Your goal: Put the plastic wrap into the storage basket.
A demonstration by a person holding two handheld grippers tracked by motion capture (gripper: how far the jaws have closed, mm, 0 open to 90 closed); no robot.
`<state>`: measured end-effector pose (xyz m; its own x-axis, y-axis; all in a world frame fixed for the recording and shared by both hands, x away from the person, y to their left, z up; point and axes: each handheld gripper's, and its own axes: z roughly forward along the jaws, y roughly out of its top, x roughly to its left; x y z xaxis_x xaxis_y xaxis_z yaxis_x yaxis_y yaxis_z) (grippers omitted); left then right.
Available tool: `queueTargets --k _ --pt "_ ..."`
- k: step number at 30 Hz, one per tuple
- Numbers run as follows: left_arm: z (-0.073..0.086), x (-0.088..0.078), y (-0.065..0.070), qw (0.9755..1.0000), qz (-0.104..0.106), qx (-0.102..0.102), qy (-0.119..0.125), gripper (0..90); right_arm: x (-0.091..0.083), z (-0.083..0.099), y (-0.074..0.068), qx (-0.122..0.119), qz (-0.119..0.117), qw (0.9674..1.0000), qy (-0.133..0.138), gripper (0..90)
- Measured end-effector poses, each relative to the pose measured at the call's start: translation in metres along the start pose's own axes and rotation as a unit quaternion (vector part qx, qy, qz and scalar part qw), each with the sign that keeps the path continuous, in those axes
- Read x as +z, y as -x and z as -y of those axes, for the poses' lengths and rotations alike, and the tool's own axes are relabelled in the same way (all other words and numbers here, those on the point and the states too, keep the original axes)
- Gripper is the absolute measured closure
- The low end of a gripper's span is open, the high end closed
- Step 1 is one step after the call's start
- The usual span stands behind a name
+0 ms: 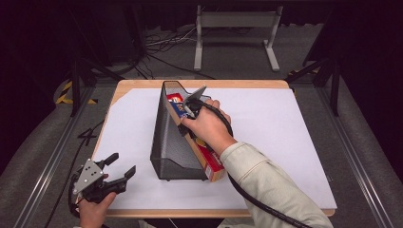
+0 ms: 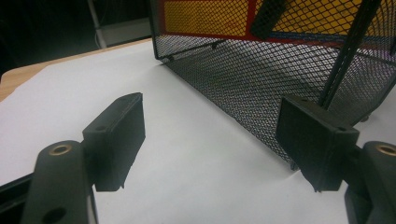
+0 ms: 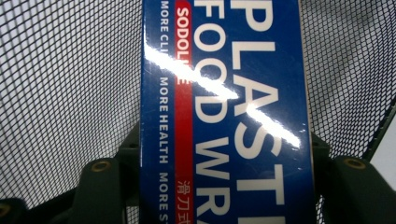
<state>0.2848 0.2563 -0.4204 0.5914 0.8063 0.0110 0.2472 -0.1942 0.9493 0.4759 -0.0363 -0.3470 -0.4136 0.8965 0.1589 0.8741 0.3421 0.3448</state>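
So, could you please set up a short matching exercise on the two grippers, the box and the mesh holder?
Things:
1. left gripper
2. right gripper
3. plastic food wrap box
4. black mesh file holder

States:
A. stands on the white sheet
B. blue, clamped between two jaws
C. open, holding nothing
D. shut on the box, inside the holder

Pairs: 1-C, 2-D, 3-B, 4-A
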Motion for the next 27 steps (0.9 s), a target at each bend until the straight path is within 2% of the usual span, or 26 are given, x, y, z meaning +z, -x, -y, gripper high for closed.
queueTargets --k 5,11,18,23,27 --pt "0.000 -0.001 0.000 1.0000 -0.001 -0.002 0.002 24.9 0.006 -0.005 -0.001 0.003 0.006 0.9998 -0.019 39.2" --pt "0.000 -0.001 -0.001 1.0000 0.000 -0.001 0.003 24.9 0.009 -0.007 -0.002 0.003 0.014 0.9995 -0.029 39.0" --pt "0.000 -0.002 -0.001 1.0000 -0.001 -0.001 0.003 24.9 0.018 -0.007 -0.005 -0.005 0.028 0.9984 -0.049 38.8" --pt "0.001 -0.001 -0.001 1.0000 -0.001 -0.002 0.002 24.9 0.018 -0.007 -0.003 -0.005 0.021 0.9986 -0.048 37.6" --pt "0.000 -0.001 0.000 1.0000 -0.001 -0.001 0.002 24.9 0.018 -0.007 0.000 -0.007 0.006 0.9990 -0.045 30.8"
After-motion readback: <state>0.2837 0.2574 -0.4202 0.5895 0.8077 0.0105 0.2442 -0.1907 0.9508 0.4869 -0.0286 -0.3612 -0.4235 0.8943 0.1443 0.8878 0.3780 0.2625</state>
